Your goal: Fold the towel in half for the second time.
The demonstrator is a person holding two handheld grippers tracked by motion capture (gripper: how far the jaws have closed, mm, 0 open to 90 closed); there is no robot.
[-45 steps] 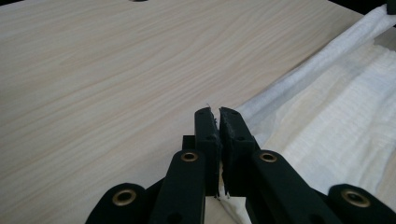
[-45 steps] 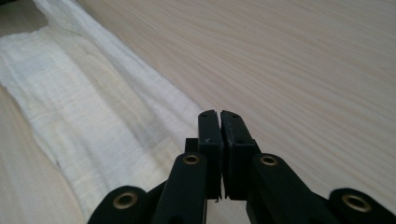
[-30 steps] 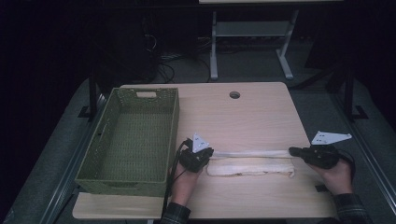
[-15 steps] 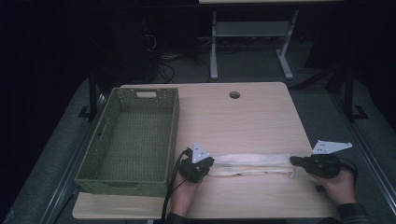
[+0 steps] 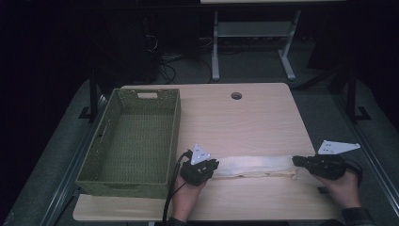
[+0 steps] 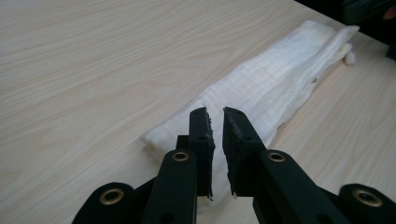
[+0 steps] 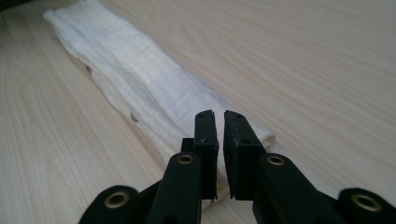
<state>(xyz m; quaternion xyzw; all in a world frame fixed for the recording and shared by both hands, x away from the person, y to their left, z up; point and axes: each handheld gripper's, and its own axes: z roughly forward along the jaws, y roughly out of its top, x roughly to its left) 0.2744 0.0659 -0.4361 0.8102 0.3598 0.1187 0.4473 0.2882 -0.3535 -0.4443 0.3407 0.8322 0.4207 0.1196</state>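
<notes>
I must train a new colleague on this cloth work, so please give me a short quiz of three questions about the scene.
1. True or false: the green basket has a cloth inside.
2. The white cloth lies: A in the basket; B folded long on the table, right of the basket; C on the floor.
3. Fill in: the round hole is near the table's ___ edge.
Key: 1 false, it is empty; 2 B; 3 far.
</notes>
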